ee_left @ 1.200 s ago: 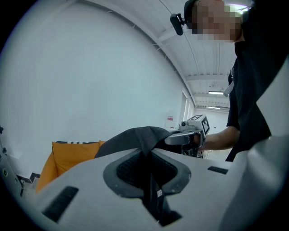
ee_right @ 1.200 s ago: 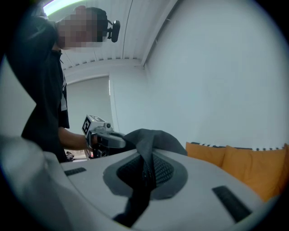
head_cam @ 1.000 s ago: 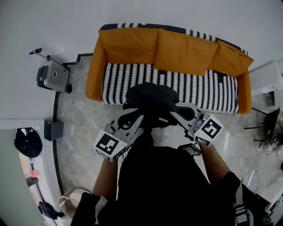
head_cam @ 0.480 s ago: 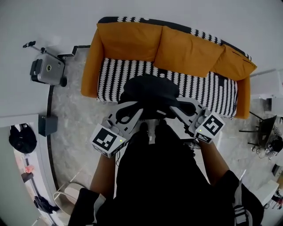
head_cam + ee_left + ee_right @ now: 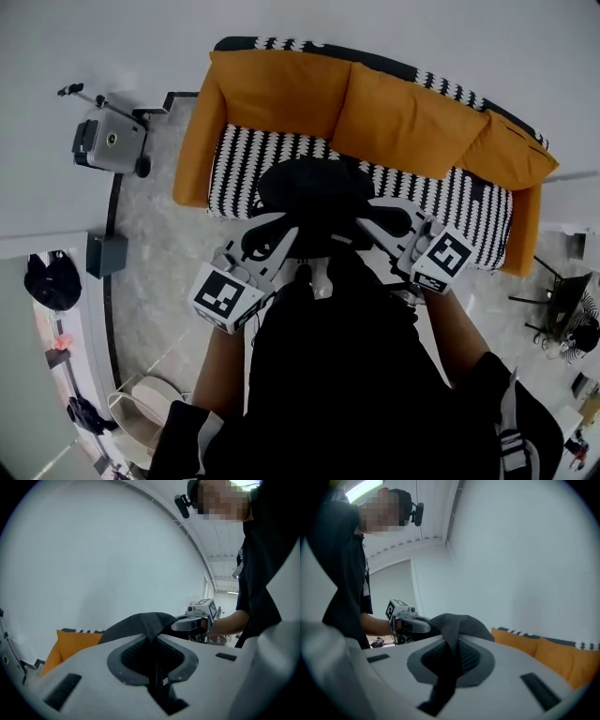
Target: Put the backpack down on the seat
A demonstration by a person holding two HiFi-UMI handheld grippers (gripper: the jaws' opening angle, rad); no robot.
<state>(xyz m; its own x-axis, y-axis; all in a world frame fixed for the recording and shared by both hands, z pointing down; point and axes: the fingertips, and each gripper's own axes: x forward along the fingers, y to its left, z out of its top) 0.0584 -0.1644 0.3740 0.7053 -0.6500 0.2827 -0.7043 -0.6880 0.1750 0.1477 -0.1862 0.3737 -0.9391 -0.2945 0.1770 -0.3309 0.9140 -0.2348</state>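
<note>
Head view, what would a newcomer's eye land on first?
The orange sofa with its black-and-white striped seat fills the top of the view. In the middle, a black backpack hangs between the left claw and the right claw, each pinching its fabric.

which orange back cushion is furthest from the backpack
The cushion at the right end of the sofa in the head view; the other two lie closer to the black backpack.

The black backpack (image 5: 314, 190) is made of matt cloth. The orange sofa cushions (image 5: 281, 94) and black-and-white patterned seat (image 5: 246, 164) are covered in fabric. The pale marbled floor (image 5: 164, 281) is polished glossy.
</note>
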